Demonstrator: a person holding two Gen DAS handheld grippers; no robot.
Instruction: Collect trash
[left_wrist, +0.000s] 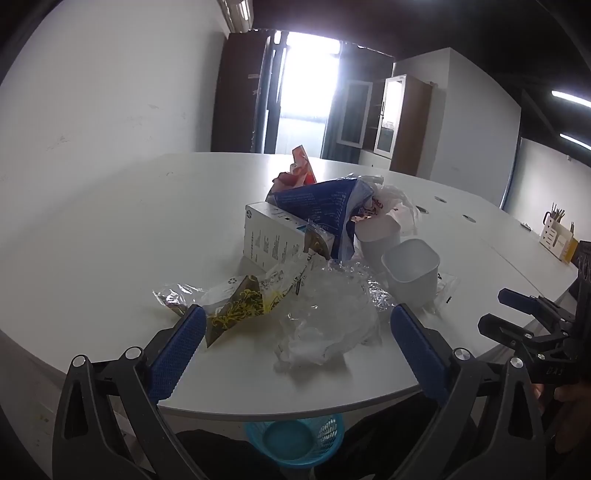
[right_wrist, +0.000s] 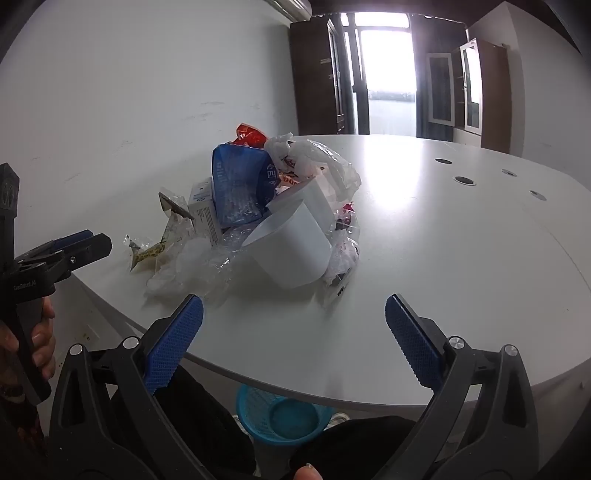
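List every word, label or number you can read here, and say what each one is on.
"GenRobot.AI": on the left gripper body, in the right wrist view.
"四": on the blue bag; its other print is too blurred.
White box: small print, unreadable.
Red wrapper: nothing readable.
Right gripper body: embossed letters, too blurred.

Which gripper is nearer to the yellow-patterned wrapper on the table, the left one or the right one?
Left. The left gripper hangs open just before the yellow-patterned wrapper, one pad beside it. The right gripper is open further right, facing the white cup.
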